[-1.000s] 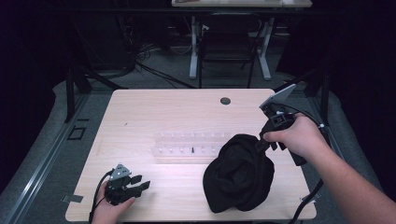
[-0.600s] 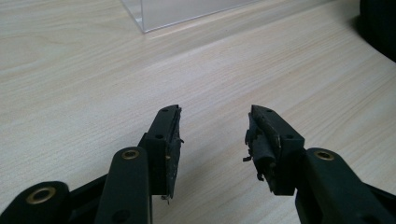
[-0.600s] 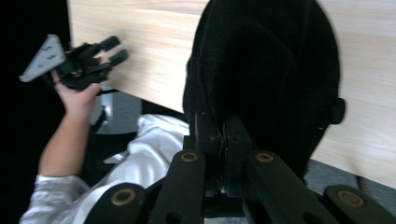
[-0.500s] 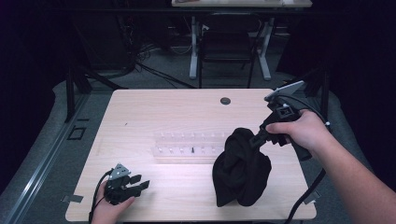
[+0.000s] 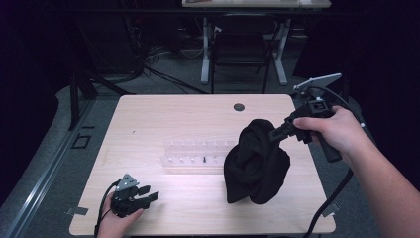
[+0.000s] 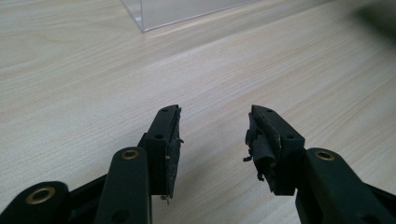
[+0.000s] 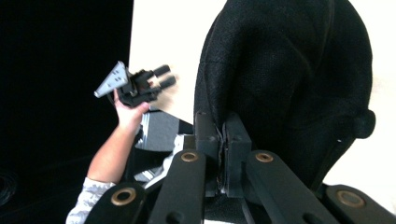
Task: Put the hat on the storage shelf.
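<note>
- I am pinching the black cap (image 5: 256,161) at its top edge with my right gripper (image 5: 273,134), jaws pressed together on a fold of the fabric.
- The cap is hanging down and to the left from those jaws, over the right half of the table (image 5: 173,116); its lower part is sitting near the near-right area of the tabletop, though I cannot tell whether it is touching the wood.
- In the right gripper view the cap (image 7: 289,79) is rising just beyond my closed gripper (image 7: 223,133), with its button showing at the right side.
- The cap is covering the right end of the clear tray (image 5: 190,156) that is lying across the middle of the table.
- I am holding my left gripper (image 5: 151,196) low at the near-left corner, jaws spread with nothing between them, pointing right toward the cap and well apart from it.
- In the left gripper view the gripper (image 6: 212,140) is hovering just above the bare wood, and a corner of the tray (image 6: 154,14) is showing at the far edge.
- A small dark grommet (image 5: 239,106) is sitting in the table at the far side, beyond the cap.
</note>
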